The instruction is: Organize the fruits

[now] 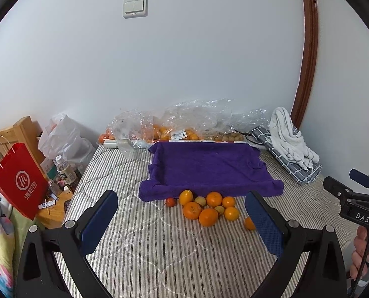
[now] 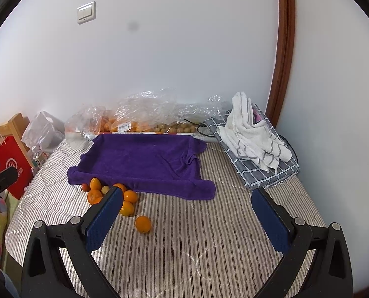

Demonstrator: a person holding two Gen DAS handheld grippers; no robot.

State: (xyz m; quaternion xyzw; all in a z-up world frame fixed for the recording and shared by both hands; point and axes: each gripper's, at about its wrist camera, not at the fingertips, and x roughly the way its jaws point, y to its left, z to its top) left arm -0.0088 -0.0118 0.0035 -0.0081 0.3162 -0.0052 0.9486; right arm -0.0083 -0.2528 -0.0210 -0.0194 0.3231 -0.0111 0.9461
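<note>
Fruits [image 1: 209, 207] beside purple towel [image 1: 209, 168], plastic bags [image 1: 184, 121] behind, both grippers [image 1: 182, 219] [image 2: 187, 217] spread apart, empty

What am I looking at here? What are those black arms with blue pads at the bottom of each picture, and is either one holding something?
No robot here: a person carries a hand-held gripper in each hand, each with its own camera looking along its blue pads. One picture comes from the left hand-held gripper, the other from the right hand-held gripper. Both are open and hold nothing. Ahead is a striped bed cover with a purple towel on it. A cluster of loose oranges and smaller fruits lies at the towel's near edge, one orange apart. Bags of fruit sit by the wall.
</note>
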